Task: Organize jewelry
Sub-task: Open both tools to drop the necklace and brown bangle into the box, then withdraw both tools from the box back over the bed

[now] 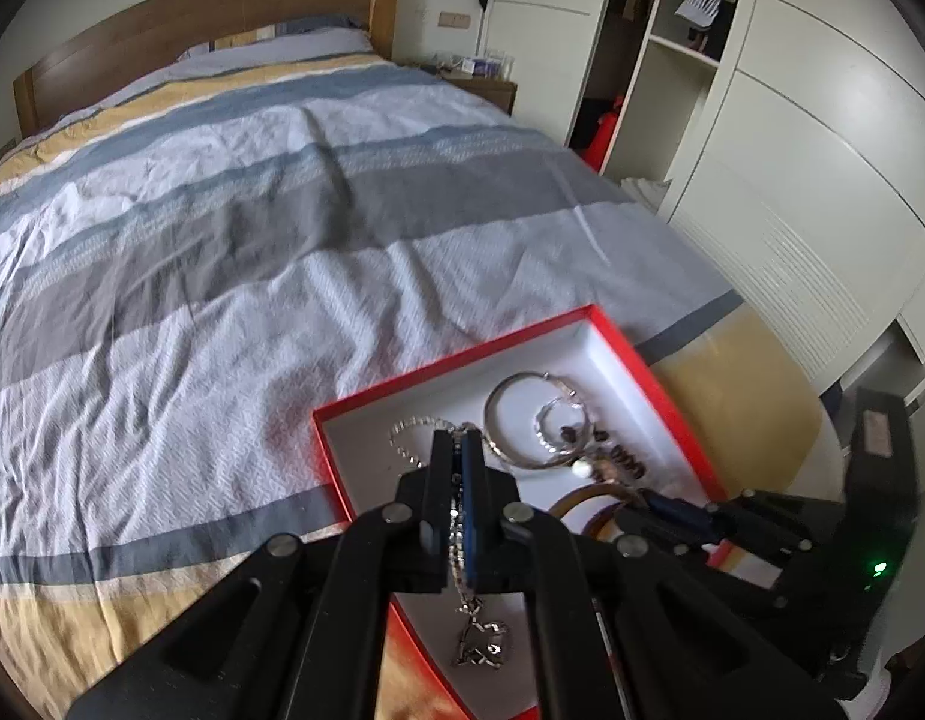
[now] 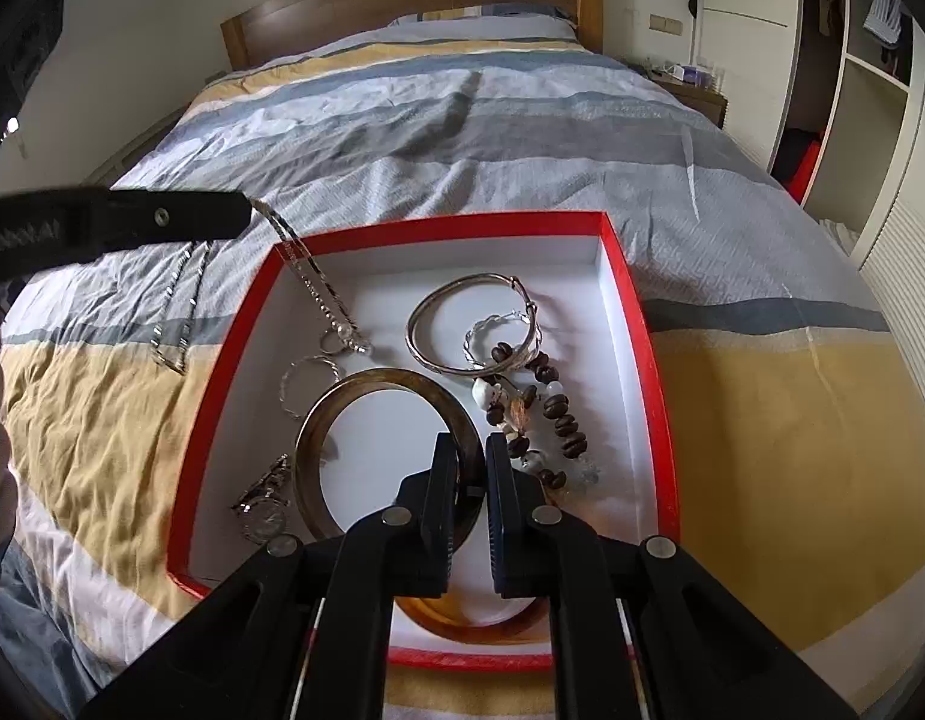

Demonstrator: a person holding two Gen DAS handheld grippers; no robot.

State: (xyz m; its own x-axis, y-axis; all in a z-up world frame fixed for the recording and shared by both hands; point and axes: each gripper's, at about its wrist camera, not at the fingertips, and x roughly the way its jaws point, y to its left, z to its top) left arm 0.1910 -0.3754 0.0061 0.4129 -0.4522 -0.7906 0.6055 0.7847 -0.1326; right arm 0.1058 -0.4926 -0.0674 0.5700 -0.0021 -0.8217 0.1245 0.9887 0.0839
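A red box (image 2: 636, 324) with a white inside lies on the bed. It also shows in the left wrist view (image 1: 672, 396). My left gripper (image 1: 456, 438) is shut on a silver chain necklace (image 1: 462, 546); the chain (image 2: 318, 294) drapes from it over the box's left rim. My right gripper (image 2: 468, 450) is shut on a brown bangle (image 2: 336, 402) inside the box. Also in the box are a silver bangle (image 2: 426, 354), a twisted silver hoop (image 2: 480, 324), a brown bead bracelet (image 2: 558, 414), a thin ring (image 2: 300, 384) and a watch (image 2: 261, 504).
The striped bedspread (image 2: 462, 138) surrounds the box. A wooden headboard (image 2: 402, 0) is at the far end. A white wardrobe (image 1: 792, 180) and a nightstand (image 1: 480, 84) stand to the right of the bed.
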